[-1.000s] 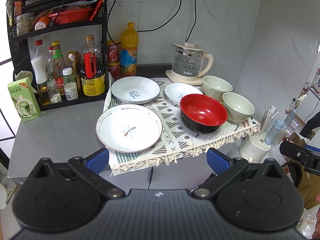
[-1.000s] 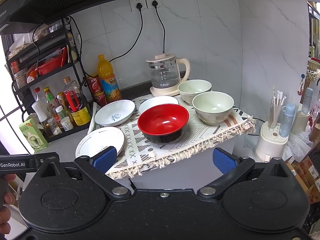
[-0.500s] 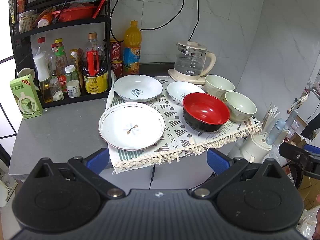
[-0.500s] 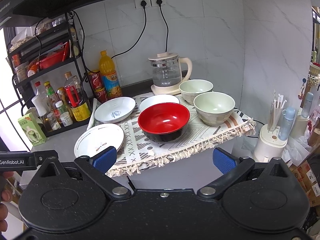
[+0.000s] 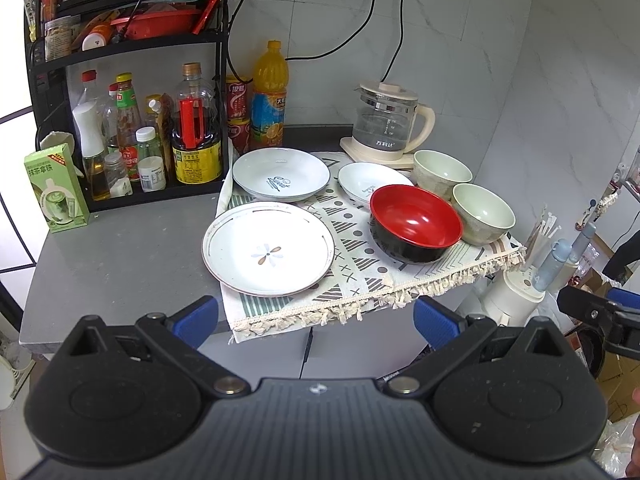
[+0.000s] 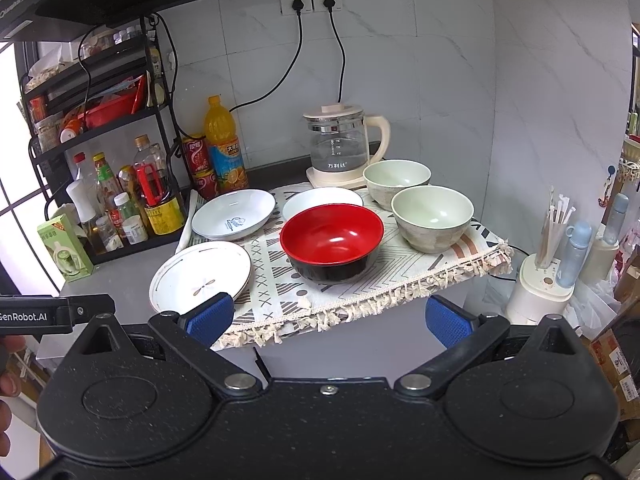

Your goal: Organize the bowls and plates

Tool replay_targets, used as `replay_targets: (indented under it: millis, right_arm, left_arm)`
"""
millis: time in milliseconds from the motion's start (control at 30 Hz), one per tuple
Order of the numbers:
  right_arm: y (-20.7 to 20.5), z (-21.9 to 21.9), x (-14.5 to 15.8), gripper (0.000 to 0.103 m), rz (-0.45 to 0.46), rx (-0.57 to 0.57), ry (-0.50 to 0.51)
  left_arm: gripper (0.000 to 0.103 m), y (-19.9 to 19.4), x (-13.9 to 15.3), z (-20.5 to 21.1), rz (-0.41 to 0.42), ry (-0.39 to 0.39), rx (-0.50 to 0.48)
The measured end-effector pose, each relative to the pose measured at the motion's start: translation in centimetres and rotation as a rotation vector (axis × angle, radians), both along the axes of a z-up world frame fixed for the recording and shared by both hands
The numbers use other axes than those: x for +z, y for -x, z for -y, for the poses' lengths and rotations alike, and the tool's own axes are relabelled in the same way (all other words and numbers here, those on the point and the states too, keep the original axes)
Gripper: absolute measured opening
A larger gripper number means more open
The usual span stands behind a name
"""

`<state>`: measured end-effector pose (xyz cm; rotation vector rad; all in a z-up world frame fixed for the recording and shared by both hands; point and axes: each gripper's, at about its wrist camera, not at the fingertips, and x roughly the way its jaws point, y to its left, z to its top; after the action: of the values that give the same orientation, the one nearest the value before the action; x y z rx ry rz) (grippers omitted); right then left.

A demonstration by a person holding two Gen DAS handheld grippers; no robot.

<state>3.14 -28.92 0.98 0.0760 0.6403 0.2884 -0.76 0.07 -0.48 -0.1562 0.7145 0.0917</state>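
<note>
On a patterned cloth (image 5: 360, 276) lie a flat flower plate (image 5: 268, 249) (image 6: 201, 277), a deep white plate (image 5: 281, 174) (image 6: 233, 214), a small white plate (image 5: 370, 184) (image 6: 320, 200), a red-and-black bowl (image 5: 414, 226) (image 6: 331, 238) and two pale green bowls (image 5: 482, 213) (image 5: 440, 168) (image 6: 432, 216) (image 6: 396, 178). My left gripper (image 5: 316, 320) is open and empty, in front of the counter edge below the flower plate. My right gripper (image 6: 328, 320) is open and empty, in front of the cloth's fringe below the red bowl.
A black rack of sauce bottles (image 5: 152, 136) stands at the back left, with a green carton (image 5: 56, 188) beside it. An orange juice bottle (image 5: 270, 96) and a glass kettle (image 5: 386, 124) stand at the back wall. A white holder with straws (image 6: 548, 276) stands off the counter's right.
Both views have drifted slightly, with the dishes sitting a little lower and nearer in frame. No dish has moved. Both grippers stay open.
</note>
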Motion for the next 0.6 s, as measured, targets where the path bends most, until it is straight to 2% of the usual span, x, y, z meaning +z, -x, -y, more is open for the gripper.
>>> replay_targets:
  millis: [600]
  right_arm:
    - [-0.7, -0.3, -0.6, 0.103, -0.017, 0.004, 0.014]
  left_arm:
    - [0.103, -1.5, -0.8, 0.2, -0.02, -0.005, 0.011]
